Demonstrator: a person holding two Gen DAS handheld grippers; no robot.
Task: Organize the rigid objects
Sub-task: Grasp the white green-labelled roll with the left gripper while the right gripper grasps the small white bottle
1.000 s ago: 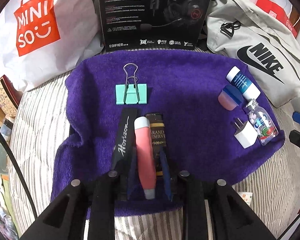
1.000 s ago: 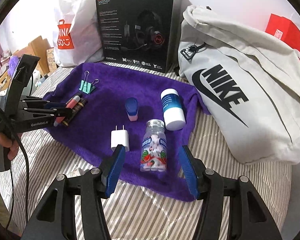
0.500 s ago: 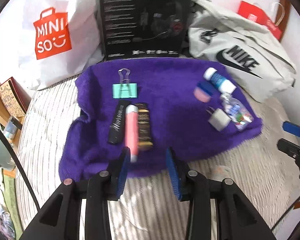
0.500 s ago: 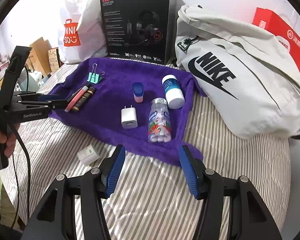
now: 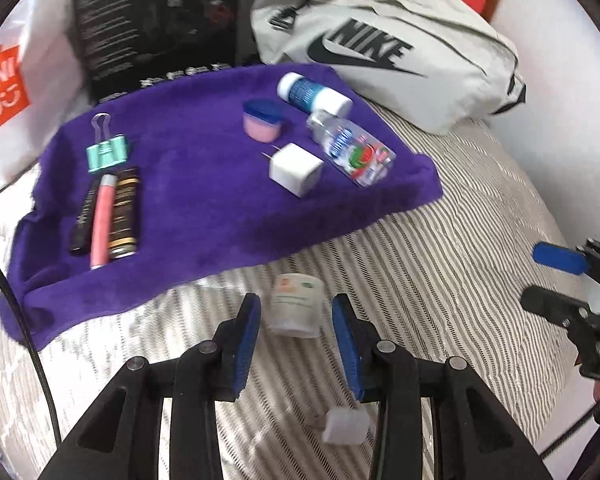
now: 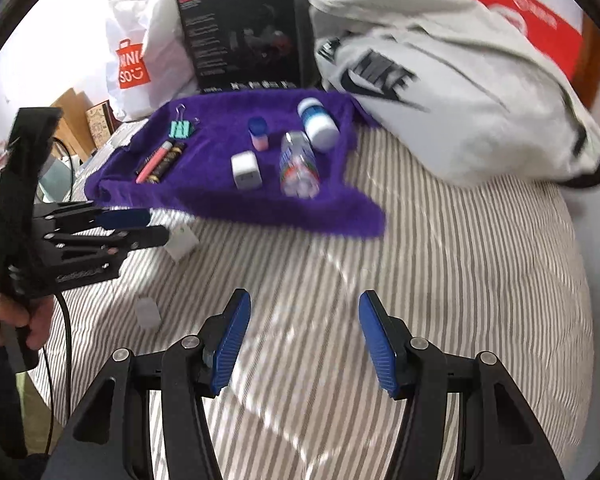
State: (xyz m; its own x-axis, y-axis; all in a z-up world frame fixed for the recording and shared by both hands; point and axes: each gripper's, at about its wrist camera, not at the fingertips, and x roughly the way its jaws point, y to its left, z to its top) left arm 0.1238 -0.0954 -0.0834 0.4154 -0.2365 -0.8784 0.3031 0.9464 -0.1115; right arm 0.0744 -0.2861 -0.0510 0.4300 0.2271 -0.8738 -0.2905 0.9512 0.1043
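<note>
A purple towel [image 5: 204, 200] on the striped bed carries a teal binder clip [image 5: 107, 154], a black pen, a pink tube [image 5: 100, 220], a dark tube, a pink-and-blue cap [image 5: 261, 121], a white charger [image 5: 296, 168], a candy bottle [image 5: 352, 150] and a blue-and-white bottle [image 5: 312, 92]. My left gripper [image 5: 296, 314] is open, its jaws either side of a small white box [image 5: 296, 310] lying on the sheet off the towel. A smaller white piece [image 5: 346, 426] lies nearer. My right gripper [image 6: 302, 336] is open and empty over bare sheet.
Behind the towel stand a black headset box [image 5: 156, 20], a Miniso bag [image 5: 4, 88] and a grey Nike bag [image 5: 380, 48]. A red box [image 6: 520, 16] sits at the far right. The towel [image 6: 236, 196] also shows in the right wrist view.
My left gripper let go of the pink tube, drew back off the towel and swung right to the small white box. My right gripper pulled back from the candy bottle.
</note>
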